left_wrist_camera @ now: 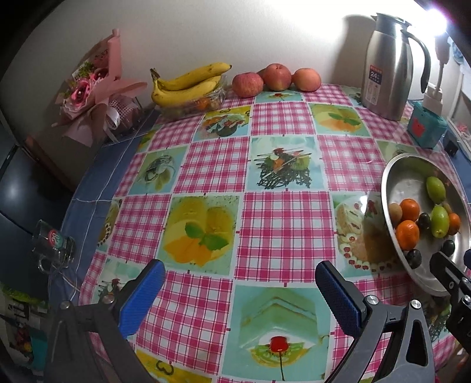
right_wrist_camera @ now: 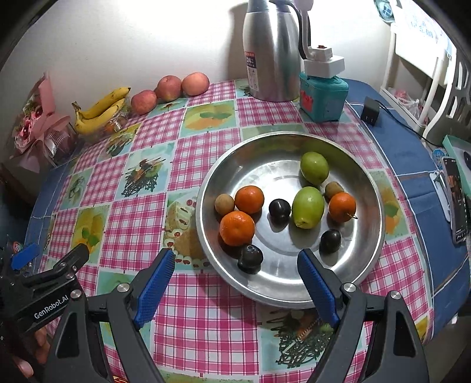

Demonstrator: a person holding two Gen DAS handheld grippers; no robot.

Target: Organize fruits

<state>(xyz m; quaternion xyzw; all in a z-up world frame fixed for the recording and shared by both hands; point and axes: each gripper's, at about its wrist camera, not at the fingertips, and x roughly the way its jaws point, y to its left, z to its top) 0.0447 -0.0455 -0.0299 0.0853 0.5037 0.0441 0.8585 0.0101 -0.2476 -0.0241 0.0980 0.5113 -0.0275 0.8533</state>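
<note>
Fingers: right gripper (right_wrist_camera: 235, 290) and left gripper (left_wrist_camera: 240, 297) both spread wide, empty. Fruits: oranges, plums (right_wrist_camera: 250, 258), green fruits loose in metal bowl (right_wrist_camera: 374, 235), right of table (right_wrist_camera: 188, 324). Risk: round fruit likely rolls if pinched off-centre.

Light source: a blown-out white glare (left_wrist_camera: 435, 17) at the upper right of my left view.
Shadows: the tall stainless steel jug (left_wrist_camera: 388, 64) throws one leftward on the wall.
Reflections: the round steel dish (right_wrist_camera: 368, 188) shines.
Edges: fisheye-bent, corners black.
Focus: sharp centrally.
</note>
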